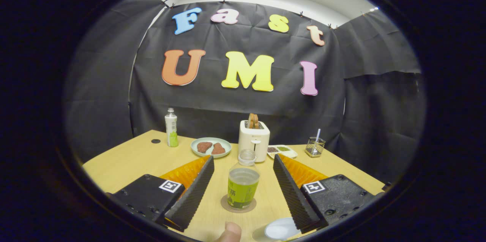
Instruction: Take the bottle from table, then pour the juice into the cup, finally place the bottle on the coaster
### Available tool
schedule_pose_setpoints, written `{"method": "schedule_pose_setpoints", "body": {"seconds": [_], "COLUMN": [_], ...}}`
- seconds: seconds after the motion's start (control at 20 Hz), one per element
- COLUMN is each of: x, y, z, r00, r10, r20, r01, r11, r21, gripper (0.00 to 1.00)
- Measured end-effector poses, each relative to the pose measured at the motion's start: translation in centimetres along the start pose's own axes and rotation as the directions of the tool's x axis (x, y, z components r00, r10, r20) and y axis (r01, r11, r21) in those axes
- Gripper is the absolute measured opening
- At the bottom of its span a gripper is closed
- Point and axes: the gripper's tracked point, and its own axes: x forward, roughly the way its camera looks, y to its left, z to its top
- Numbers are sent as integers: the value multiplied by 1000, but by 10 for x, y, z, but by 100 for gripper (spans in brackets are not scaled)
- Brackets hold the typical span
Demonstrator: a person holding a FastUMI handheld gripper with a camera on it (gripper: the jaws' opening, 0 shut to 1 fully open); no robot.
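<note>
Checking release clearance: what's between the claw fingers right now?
In the gripper view, the open bottle stands upright on the coaster between the open claw fingers, touched by neither. Bare table shows on either side of it.

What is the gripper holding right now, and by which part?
Nothing. The gripper is open, its fingers apart on either side of the bottle, which stands on the coaster untouched.

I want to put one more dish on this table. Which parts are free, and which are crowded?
Free: the wood between the far bottle and the open gripper, and right of the wire holder. Crowded: the back row of plate, toaster, tray; also the bottle on its coaster beside the cup.
</note>
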Motion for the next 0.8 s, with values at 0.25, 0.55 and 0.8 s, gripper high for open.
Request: {"method": "schedule_pose_setpoints", "body": {"seconds": [0.25,0.55,0.8], "x": [-58,-123,-163], "y": [-9,-28,-57], "z": [24,31,35], "r00": [1000,999,998], "r10": [15,21,-20], "r20": [17,28,57], "r01": [-15,-23,18], "r11": [1000,998,999], "r21": [0,52,31], "gripper": [100,100,100]}}
